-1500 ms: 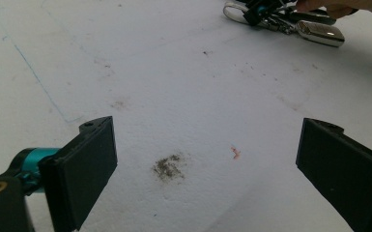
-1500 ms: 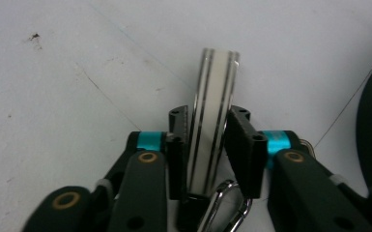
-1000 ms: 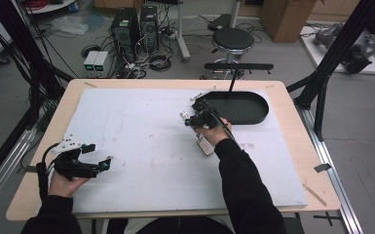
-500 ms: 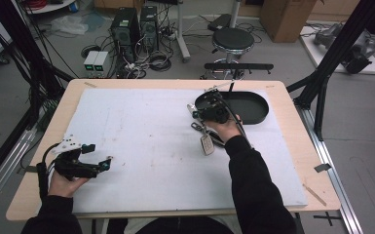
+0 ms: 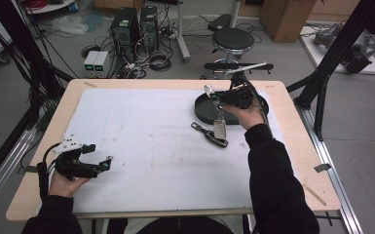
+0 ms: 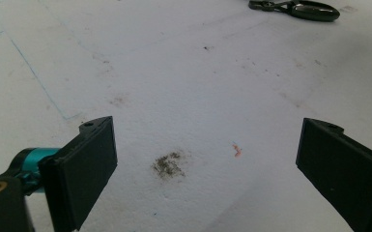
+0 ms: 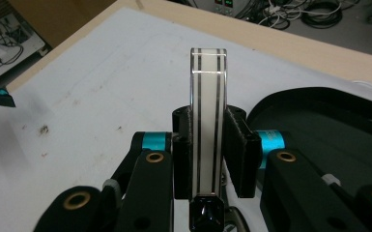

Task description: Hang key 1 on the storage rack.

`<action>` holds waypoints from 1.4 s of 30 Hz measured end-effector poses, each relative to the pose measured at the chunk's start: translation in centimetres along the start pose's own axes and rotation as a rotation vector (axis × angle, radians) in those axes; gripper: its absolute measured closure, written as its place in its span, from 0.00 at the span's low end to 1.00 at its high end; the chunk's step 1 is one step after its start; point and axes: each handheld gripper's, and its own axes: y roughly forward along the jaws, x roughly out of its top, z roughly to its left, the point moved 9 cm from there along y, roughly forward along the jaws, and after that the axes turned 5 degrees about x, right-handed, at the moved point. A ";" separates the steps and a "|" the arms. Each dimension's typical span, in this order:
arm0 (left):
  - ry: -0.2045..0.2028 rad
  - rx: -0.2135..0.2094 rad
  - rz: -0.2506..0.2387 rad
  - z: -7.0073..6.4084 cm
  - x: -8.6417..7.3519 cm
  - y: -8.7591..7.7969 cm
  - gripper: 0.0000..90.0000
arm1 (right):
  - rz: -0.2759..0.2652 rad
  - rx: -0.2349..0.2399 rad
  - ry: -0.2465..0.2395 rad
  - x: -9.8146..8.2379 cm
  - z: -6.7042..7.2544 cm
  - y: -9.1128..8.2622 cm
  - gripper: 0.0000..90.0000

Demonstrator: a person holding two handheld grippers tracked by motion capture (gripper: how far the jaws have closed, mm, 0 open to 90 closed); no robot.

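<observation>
My right gripper (image 7: 207, 125) is shut on a flat white slab with two dark stripes (image 7: 207, 72), which stands on edge between the pads. From above, this gripper (image 5: 215, 96) hangs in the air over the left rim of a black oval tray (image 5: 200, 111). Below it dangles a pale tag (image 5: 219, 127), and a black clip (image 5: 209, 135) lies on the white mat; that clip (image 6: 294, 7) is also at the top of the left gripper view. Low over the mat at the near left, my left gripper (image 5: 104, 165) (image 6: 207, 159) is open with nothing between its pads.
The white mat (image 5: 141, 131) covers most of the wooden table (image 5: 292, 141). It has a dark smudge (image 6: 166, 164) just ahead of the left jaws. A stool (image 5: 233, 39), computer towers and cables stand on the floor beyond the far edge.
My right hand has risen and moved toward the far right, up to the tray's rim, carrying the striped slab with the tag and clip trailing. The left hand has stayed put.
</observation>
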 end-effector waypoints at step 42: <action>-0.008 -0.018 0.011 0.3 0.1 1.1 0.09 | -0.062 -0.121 -0.007 8.6 -8.2 -3.3 0.84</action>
